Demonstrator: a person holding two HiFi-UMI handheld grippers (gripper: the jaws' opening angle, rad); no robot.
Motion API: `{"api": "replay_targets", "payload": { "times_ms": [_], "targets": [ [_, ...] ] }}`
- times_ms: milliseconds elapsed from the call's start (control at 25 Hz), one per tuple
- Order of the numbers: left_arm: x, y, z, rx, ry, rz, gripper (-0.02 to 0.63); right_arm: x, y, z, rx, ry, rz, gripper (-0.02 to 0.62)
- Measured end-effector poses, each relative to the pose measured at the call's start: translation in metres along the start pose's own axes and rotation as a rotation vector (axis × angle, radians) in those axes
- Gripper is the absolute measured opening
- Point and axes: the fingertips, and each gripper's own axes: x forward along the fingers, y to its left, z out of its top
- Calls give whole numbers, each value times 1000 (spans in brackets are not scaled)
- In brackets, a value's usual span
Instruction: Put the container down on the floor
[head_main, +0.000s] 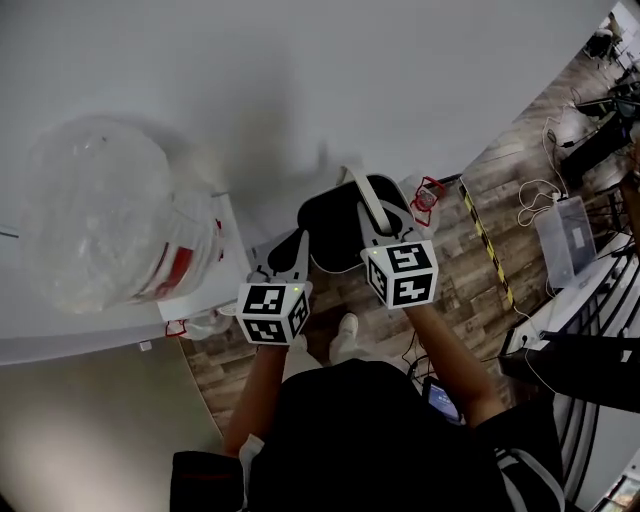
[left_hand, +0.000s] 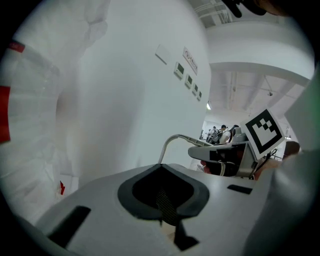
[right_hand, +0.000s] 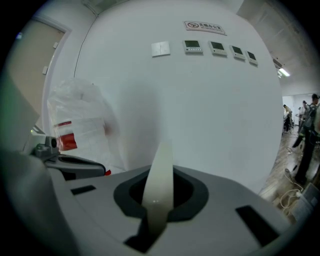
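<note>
A black container (head_main: 335, 235) with a white strap handle (head_main: 362, 200) hangs above the wooden floor, close to the white wall. My right gripper (head_main: 378, 235) is shut on that handle; in the right gripper view the white handle (right_hand: 159, 185) runs up out of the closed jaws of the right gripper (right_hand: 152, 220). My left gripper (head_main: 290, 252) is just left of the container, by its rim. In the left gripper view the left gripper (left_hand: 162, 206) looks shut with nothing in it, and the handle (left_hand: 172, 141) arcs toward the right gripper (left_hand: 225, 152). Both gripper views miss the container body.
A big clear plastic bag with red print (head_main: 95, 215) sits on a white stand (head_main: 205, 295) at the left. Yellow-black tape (head_main: 485, 240) crosses the floor. Cables and a clear box (head_main: 563, 235) lie at the right. The person's shoes (head_main: 345, 335) are under the container.
</note>
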Motion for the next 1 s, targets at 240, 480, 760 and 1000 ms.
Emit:
{"api": "replay_targets", "payload": {
  "times_ms": [240,480,760,1000],
  "targets": [
    [13,-5,-7,-13,17,39,15,11,-9,-12,4,28,40,32],
    [22,-3,-16,-27,35,77,15,20,-16,-18,14,43,60,32],
    [41,5,-33,-58,80,73,15,37,-19,-35,29,91,49,32],
    [58,15,-54,-74,131,55,15,50,-17,-57,28,148,49,32]
  ]
}}
